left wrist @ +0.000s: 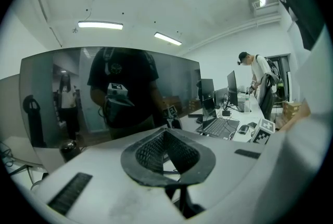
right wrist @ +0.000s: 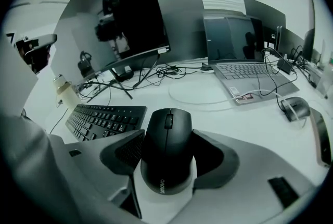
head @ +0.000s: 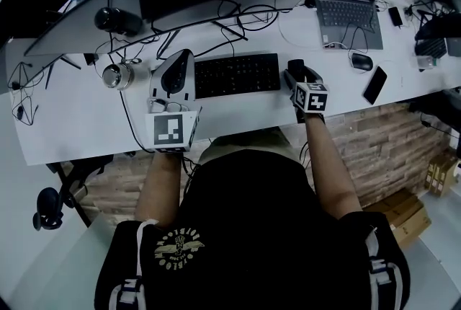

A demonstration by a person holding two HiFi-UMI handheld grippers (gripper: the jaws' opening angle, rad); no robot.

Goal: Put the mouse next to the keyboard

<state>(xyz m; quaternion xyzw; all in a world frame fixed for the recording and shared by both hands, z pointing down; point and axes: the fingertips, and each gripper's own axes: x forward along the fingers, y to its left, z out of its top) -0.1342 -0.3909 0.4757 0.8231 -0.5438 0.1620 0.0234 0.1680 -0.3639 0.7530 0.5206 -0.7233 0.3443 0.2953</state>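
Right tool (right wrist: 167, 154) around black Lenovo mouse (right wrist: 165, 134), beside keyboard (right wrist: 104, 116).

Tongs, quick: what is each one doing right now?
Left tongs: closed, empty.
Right tongs: closed on the mouse.

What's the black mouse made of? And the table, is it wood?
The mouse looks like matte black plastic: smooth, with a dull sheen and moulded curves. The table is smooth, plain white with no grain showing. It is probably laminate, but I can't tell what's underneath.

Overhead; gripper views low, perhaps desk-level
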